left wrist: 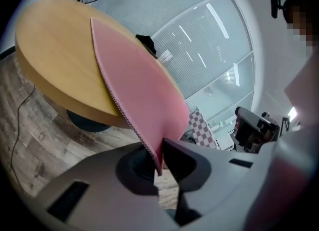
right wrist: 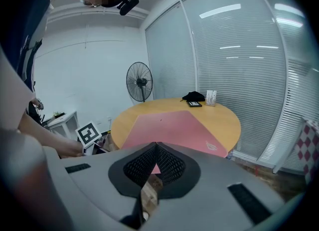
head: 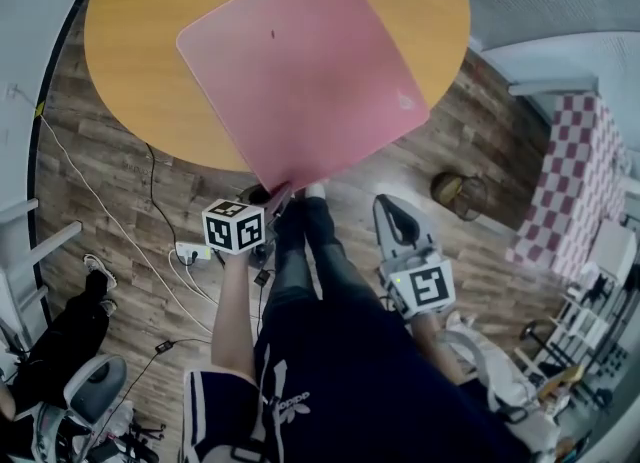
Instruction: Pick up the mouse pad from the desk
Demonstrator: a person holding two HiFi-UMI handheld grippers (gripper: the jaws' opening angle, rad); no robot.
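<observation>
The left tool [left wrist: 159, 161] is clamping its jaws on the near corner of the pink mouse pad [head: 305, 71], with only the very tip of that corner sitting between the pads. The right tool [right wrist: 156, 147] is holding its jaws together on nothing. The mouse pad is lying mostly flat on the round wooden worktop [head: 130, 51], and its pinched corner is jutting past the near rim toward the person. Judging from this, the lift is only starting, so doing it well is probably going to mean squeezing firmly, since the bite is shallow. It is also likely to mean raising the corner while drawing it back, so that the sheet is peeling off the wood and not dragging across it. The pad is looking thin and floppy and is likely to sag once free. The left forearm is reaching forward over the floor, angling its tool slightly downward at the rim. The right hand is hanging beside the person's leg, well apart from the pad and aiming toward the worktop.
</observation>
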